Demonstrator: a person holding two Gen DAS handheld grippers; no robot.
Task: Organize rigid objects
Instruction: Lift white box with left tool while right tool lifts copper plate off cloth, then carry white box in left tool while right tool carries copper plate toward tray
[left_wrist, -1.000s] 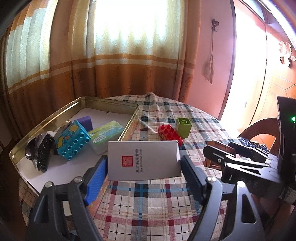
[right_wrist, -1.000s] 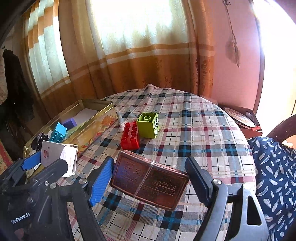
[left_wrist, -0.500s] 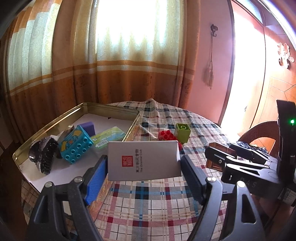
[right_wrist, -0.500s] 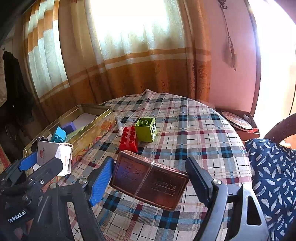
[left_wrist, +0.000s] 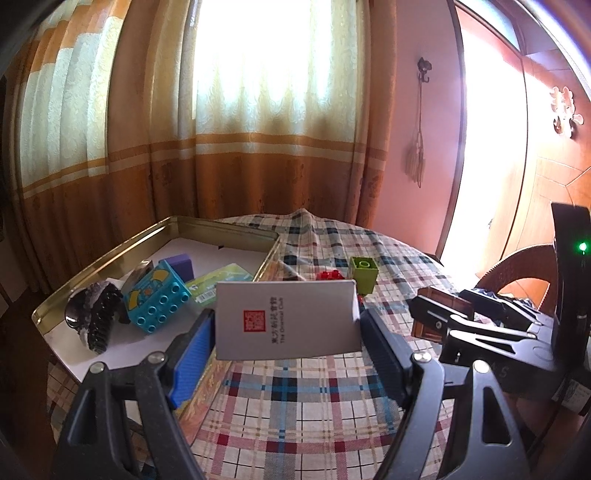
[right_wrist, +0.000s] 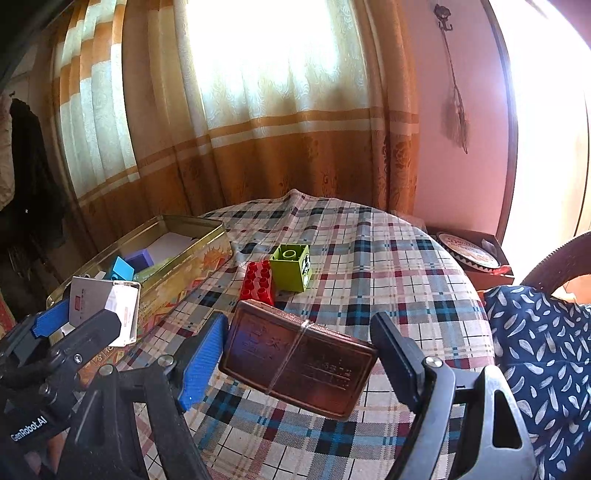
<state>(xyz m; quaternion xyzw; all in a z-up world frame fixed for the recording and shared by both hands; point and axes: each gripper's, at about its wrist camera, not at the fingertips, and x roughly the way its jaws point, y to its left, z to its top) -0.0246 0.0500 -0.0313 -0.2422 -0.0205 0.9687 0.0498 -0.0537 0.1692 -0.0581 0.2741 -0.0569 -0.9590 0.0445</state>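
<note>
My left gripper (left_wrist: 286, 325) is shut on a white box with a red seal (left_wrist: 286, 319) and holds it above the table, just right of the gold tin tray (left_wrist: 221, 225). It also shows in the right wrist view (right_wrist: 103, 306). My right gripper (right_wrist: 299, 354) is shut on a brown embossed box (right_wrist: 295, 360), held above the checked tablecloth. A red brick (right_wrist: 258, 282) and a green brick (right_wrist: 291, 266) stand on the cloth beyond it.
The tray holds a blue studded brick (left_wrist: 157, 302), a purple block (left_wrist: 181, 266), a green packet (left_wrist: 218, 280) and a black hair clip (left_wrist: 99, 321). A wicker chair with a blue cushion (right_wrist: 543, 339) is at the right. Curtains hang behind.
Both grippers have risen and tilted back a little with their boxes; the table and tray sit lower and farther in both views. Grips unchanged.
</note>
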